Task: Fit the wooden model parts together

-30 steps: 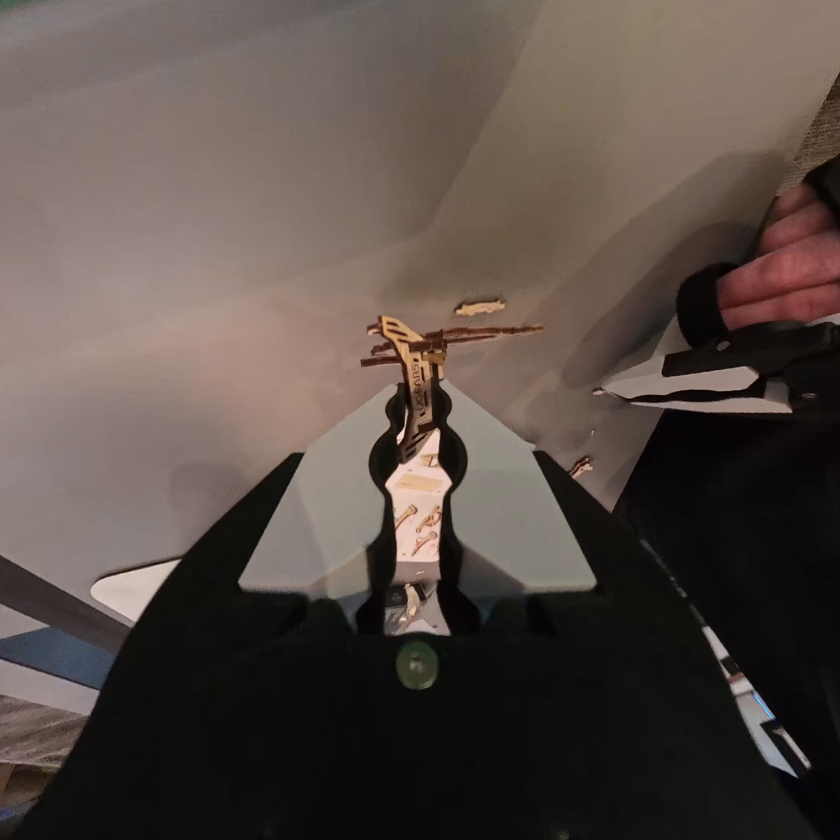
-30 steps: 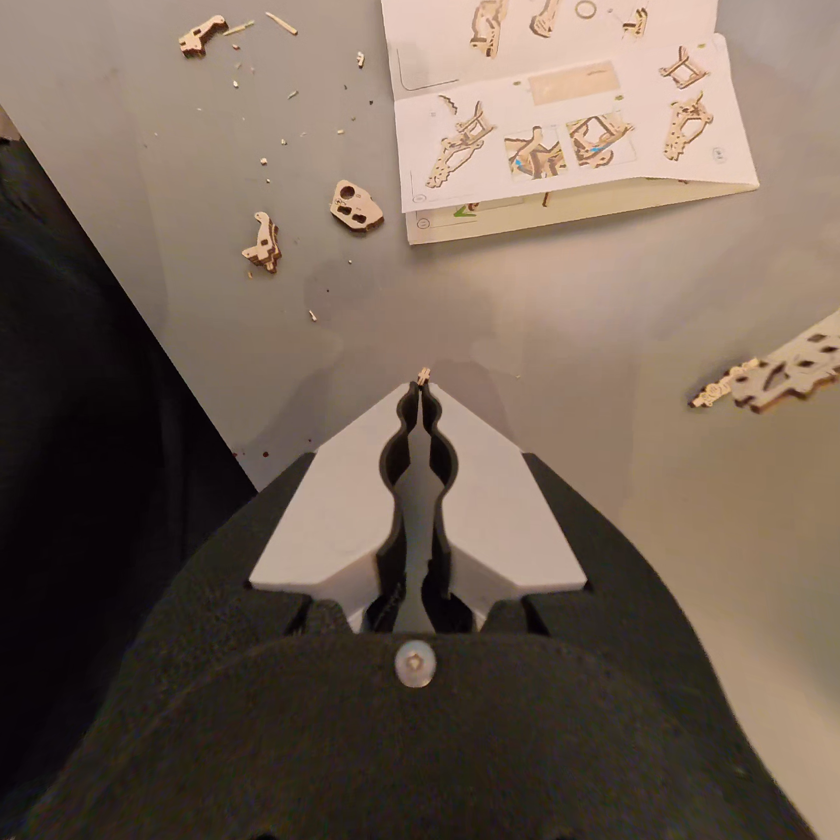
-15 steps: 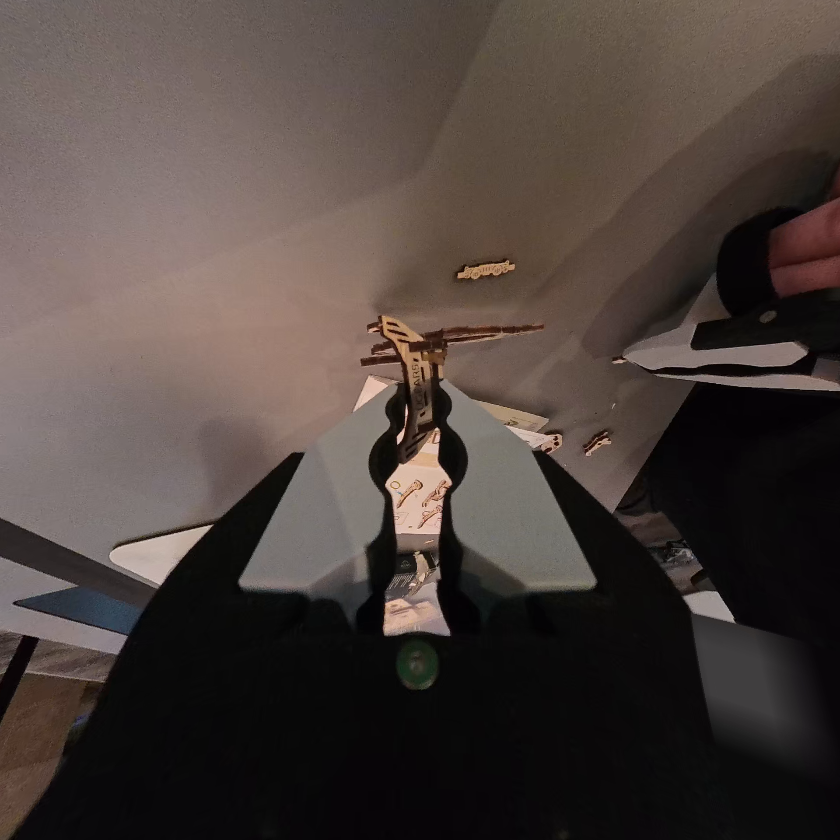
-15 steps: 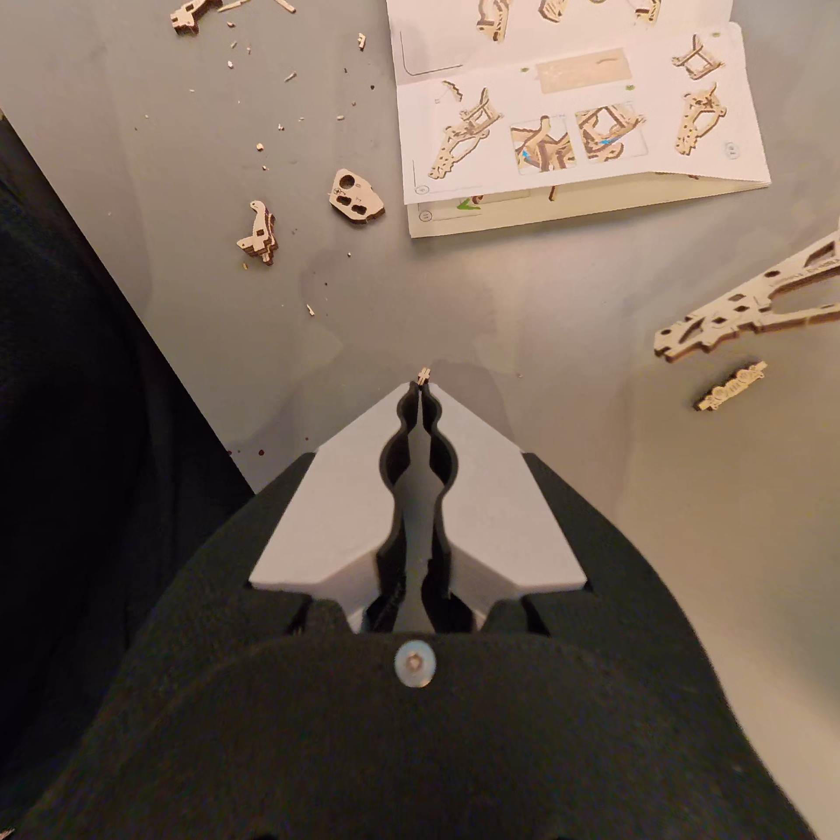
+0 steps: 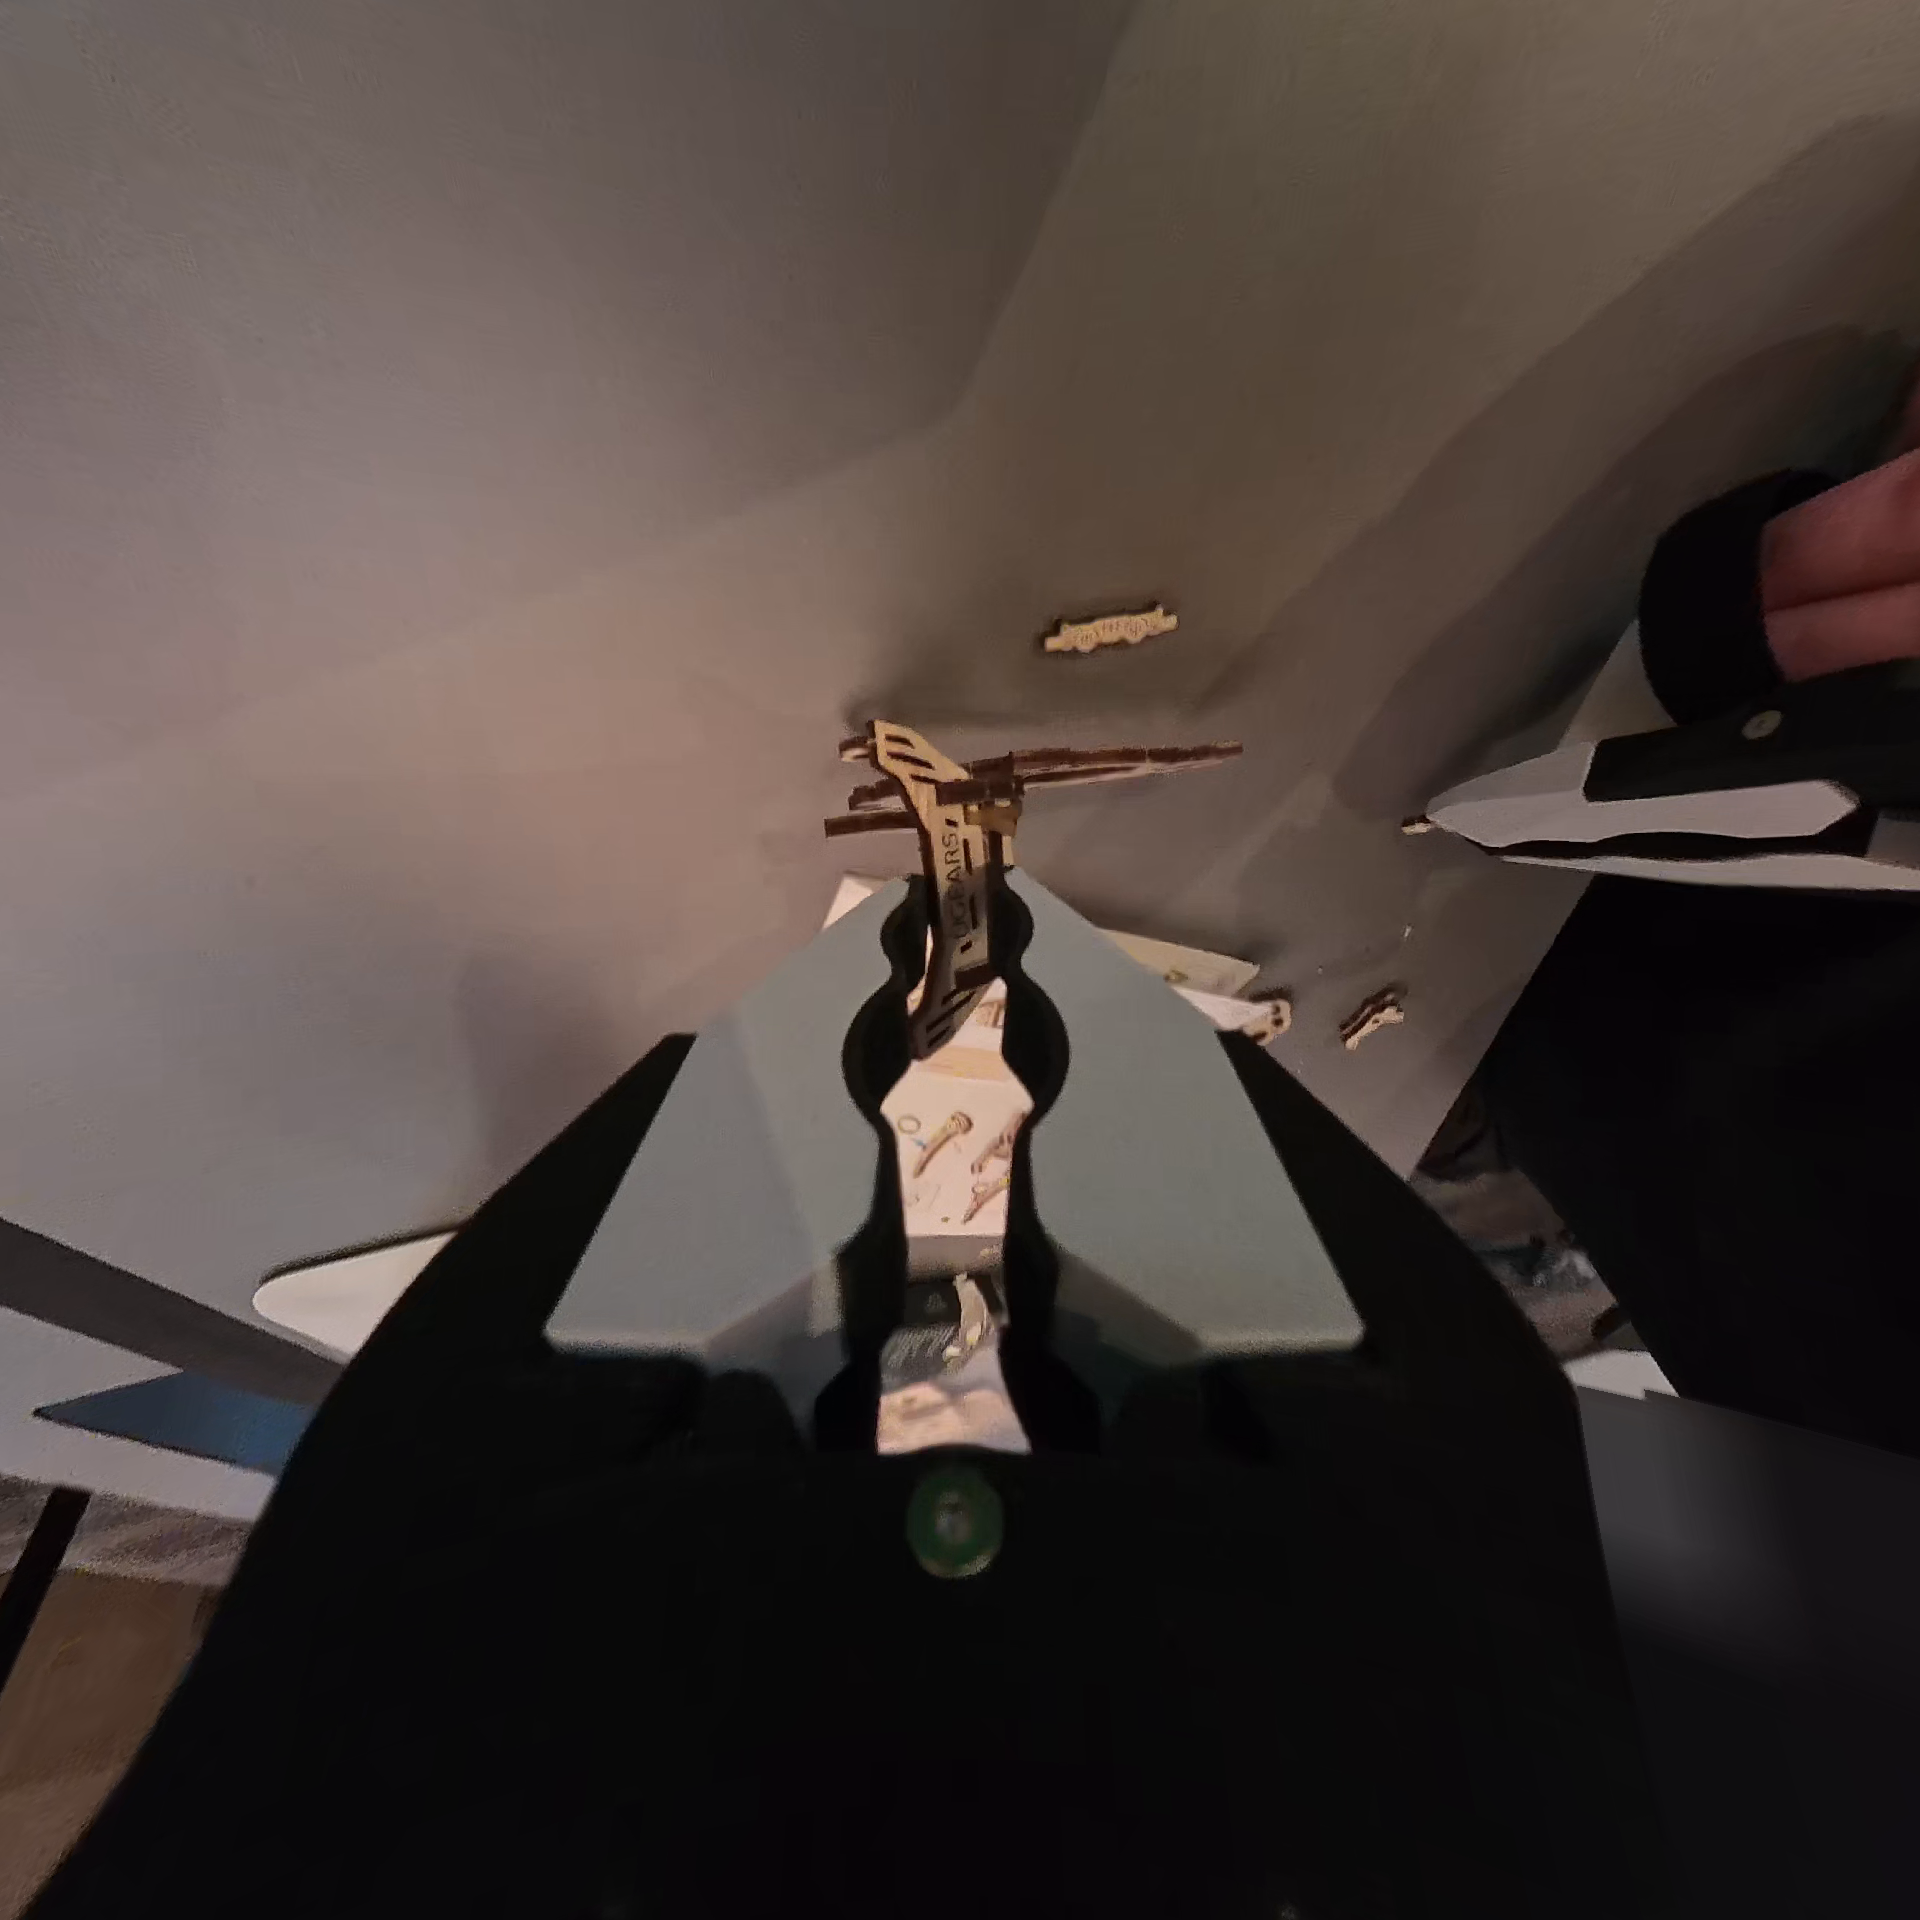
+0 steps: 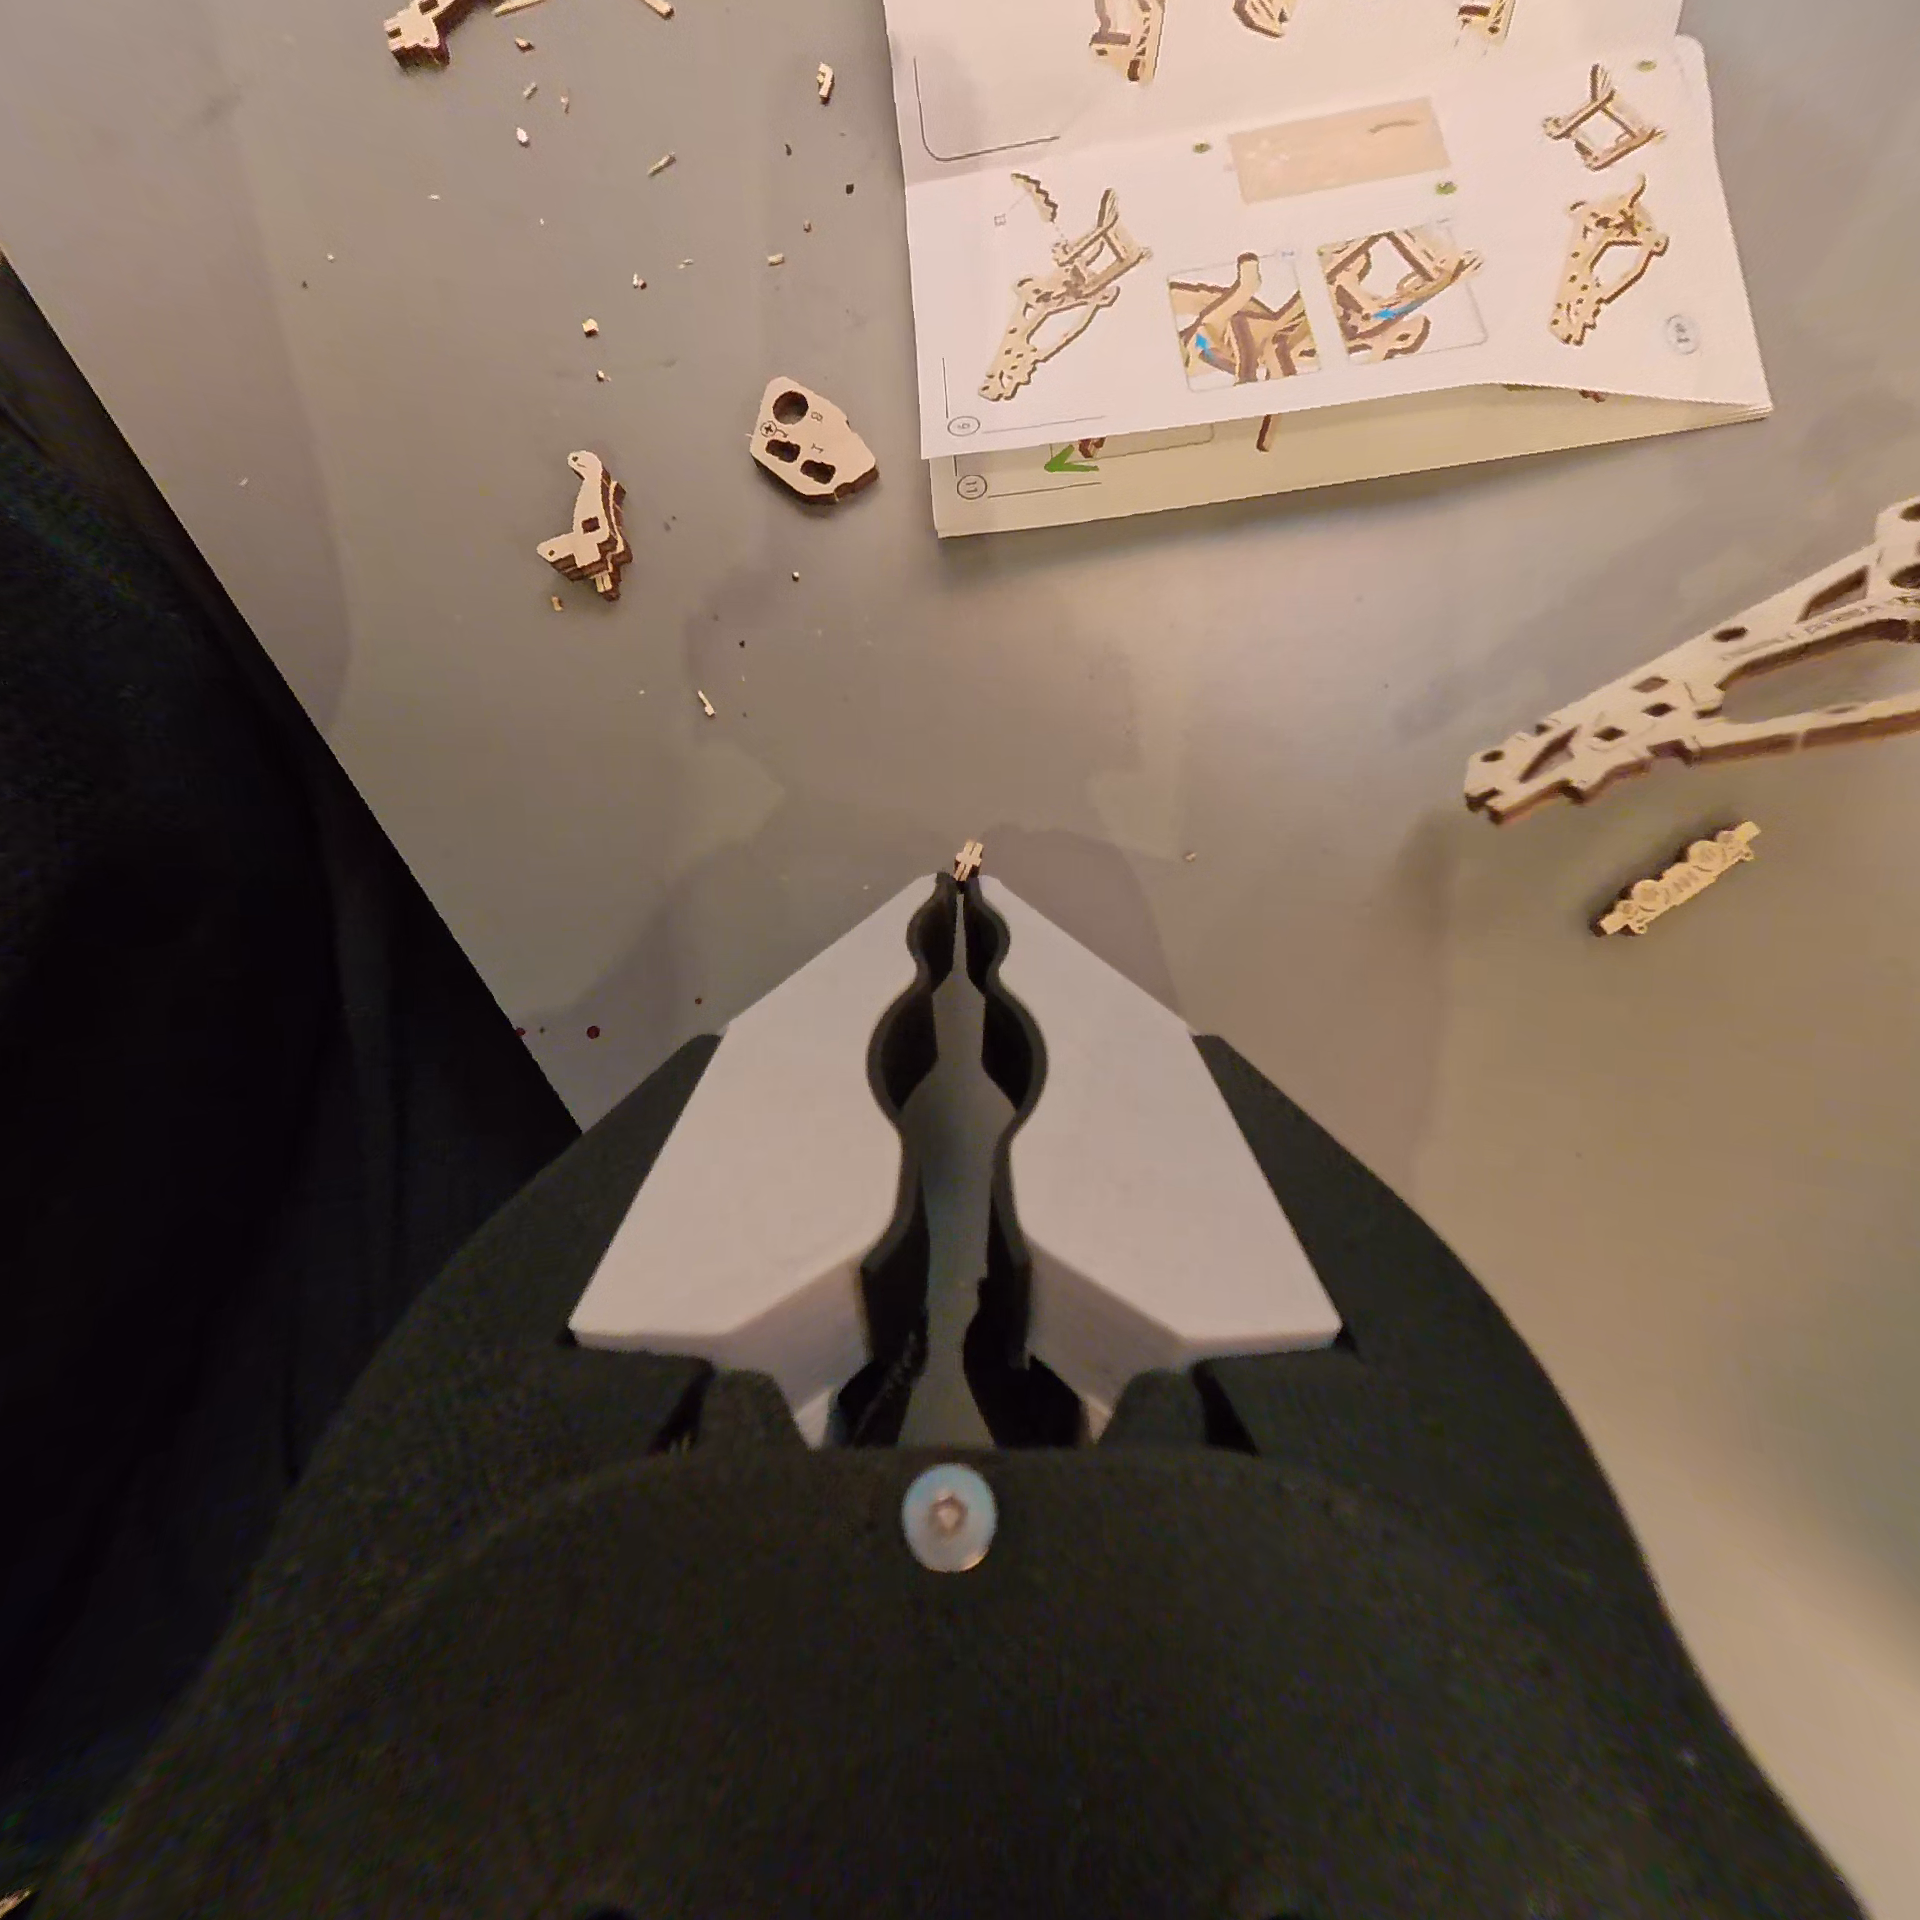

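Clamping the wooden frame (image 5: 961, 914) in your left gripper (image 5: 961, 904), you hold it above the grey table (image 5: 416, 520). Your right gripper (image 6: 961, 883) pinches a tiny peg (image 6: 968, 858) at its tips. Landmark: booklet (image 6: 1340, 260). Frame (image 6: 1704, 707) hangs right of it, small strip (image 6: 1675, 879) beneath; two loose parts (image 6: 810, 445) lie left.
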Available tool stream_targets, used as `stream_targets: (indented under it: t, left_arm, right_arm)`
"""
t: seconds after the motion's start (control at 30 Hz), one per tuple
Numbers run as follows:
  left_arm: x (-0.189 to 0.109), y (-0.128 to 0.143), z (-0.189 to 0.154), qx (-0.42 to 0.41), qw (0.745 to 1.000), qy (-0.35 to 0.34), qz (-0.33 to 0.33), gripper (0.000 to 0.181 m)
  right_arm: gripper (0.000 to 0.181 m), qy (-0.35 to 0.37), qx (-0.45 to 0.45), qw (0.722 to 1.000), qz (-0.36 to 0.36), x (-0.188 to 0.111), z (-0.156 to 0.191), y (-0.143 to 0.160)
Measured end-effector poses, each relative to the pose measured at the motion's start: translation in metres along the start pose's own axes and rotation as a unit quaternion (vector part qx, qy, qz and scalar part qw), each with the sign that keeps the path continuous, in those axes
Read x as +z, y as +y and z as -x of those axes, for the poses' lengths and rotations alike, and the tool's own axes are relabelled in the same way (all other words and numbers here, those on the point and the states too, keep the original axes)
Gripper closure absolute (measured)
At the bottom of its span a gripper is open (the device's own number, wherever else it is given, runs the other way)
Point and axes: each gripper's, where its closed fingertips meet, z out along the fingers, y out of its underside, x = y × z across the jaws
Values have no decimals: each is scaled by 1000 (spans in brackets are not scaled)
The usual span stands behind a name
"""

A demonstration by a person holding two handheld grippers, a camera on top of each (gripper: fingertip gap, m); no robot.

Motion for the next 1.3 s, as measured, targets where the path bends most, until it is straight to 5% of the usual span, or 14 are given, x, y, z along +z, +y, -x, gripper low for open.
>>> stream_targets:
  t: [0.2,0.43,0.73,1.13,1.3]
  left_arm:
    - [-4,4,6,-28,997,31,-67,173]
    - [0,21,16,-45,998,32,4,173]
    - [-2,11,11,-36,997,20,63,173]
    - [7,15,14,-41,994,24,97,173]
    - [4,10,17,-39,998,20,45,173]
  right_arm:
    - [181,-3,2,1000,-3,0,0,0]
    - [181,-8,4,1000,-1,3,2,0]
    - [181,-6,-1,1000,3,3,3,0]
    - [181,-5,-5,1000,1,1,4,-1]
    - [181,-3,-4,1000,1,0,3,-1]
